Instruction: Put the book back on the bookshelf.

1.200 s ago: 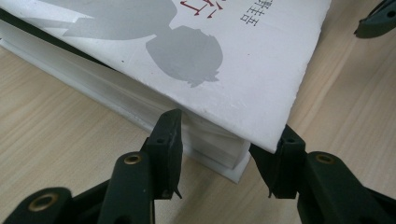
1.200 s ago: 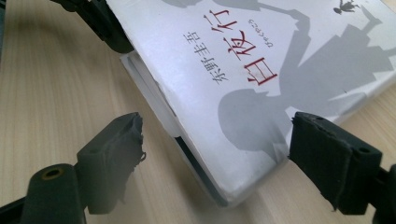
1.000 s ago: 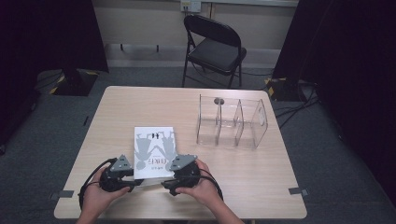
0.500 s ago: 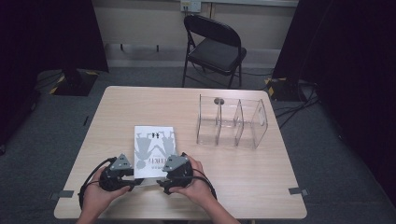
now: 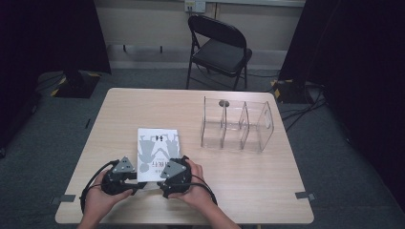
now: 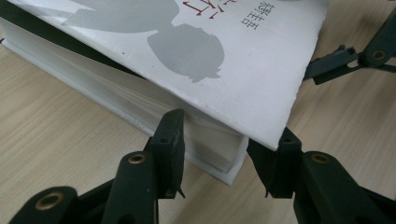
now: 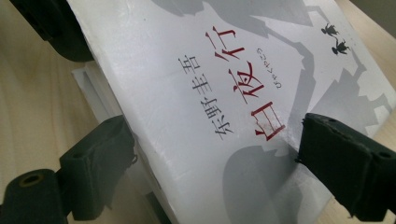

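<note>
Across the pale wood worktop (image 5: 119, 114), ringed by grey carpet, a folding chair (image 5: 217, 47) beyond, the book (image 5: 157, 148) lies near-centre beside a clear organiser (image 5: 236, 125). Left tongs (image 6: 224, 163) straddle its corner, touching the page edges; right tongs (image 7: 210, 177) straddle its cover, clamping uncertain.

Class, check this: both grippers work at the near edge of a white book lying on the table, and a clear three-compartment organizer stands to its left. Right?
Not quite. The clear organizer stands to the right of the white book, as the high view shows. The rest holds: left gripper and right gripper work at its near edge.
</note>
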A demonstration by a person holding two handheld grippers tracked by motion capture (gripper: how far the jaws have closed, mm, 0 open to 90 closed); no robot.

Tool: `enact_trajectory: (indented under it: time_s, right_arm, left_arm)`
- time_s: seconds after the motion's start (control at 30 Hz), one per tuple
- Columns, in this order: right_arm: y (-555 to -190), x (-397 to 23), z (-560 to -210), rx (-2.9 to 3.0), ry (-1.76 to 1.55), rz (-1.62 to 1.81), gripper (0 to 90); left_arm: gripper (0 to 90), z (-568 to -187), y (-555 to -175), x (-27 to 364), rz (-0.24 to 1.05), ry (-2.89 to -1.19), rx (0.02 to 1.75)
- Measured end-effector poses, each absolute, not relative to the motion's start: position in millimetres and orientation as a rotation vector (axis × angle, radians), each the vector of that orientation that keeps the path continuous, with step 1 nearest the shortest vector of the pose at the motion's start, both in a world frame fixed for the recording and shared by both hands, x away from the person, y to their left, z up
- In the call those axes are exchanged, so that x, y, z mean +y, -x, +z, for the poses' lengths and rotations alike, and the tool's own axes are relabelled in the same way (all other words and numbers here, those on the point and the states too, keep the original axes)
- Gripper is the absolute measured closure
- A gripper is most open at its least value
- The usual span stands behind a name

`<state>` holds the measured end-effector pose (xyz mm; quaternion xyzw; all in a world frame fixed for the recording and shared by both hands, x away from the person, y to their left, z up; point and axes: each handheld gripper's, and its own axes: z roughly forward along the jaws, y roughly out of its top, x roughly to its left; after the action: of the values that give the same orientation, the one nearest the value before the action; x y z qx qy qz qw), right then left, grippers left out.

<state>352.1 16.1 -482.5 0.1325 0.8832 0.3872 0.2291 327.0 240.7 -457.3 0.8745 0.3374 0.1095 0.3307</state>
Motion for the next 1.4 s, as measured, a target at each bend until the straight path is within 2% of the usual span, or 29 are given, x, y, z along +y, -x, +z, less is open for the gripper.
enact_trajectory:
  time_s: [0.8, 1.17, 1.23, 1.3, 1.33, 1.4]
  right_arm:
    - [-353.2, 23.8, -485.0, 2.383, -0.343, 1.034, 10.3]
    - [-351.4, 22.3, -481.0, 2.385, -0.247, 1.015, 21.0]
    - [-351.1, 21.8, -479.6, 2.387, -0.234, 1.0, 22.7]
    - [-351.5, 20.5, -479.4, 2.383, -0.233, 1.016, 24.2]
    - [-351.0, 20.6, -479.8, 2.381, -0.232, 1.014, 24.4]
    - [-350.0, 21.0, -479.9, 2.378, -0.232, 1.014, 25.9]
  left_arm:
    - [56.3, -454.0, -327.7, 239.6, 0.295, -2.268, 0.885]
    - [55.7, -455.9, -328.8, 241.3, 0.271, -2.244, 0.878]
    - [52.4, -457.4, -330.9, 242.6, 0.245, -2.23, 0.868]
    - [38.6, -458.8, -331.0, 240.6, 0.274, -2.195, 0.876]
    - [34.9, -459.1, -332.1, 240.6, 0.286, -2.213, 0.86]
    - [32.9, -460.0, -332.3, 239.4, 0.269, -2.222, 0.863]
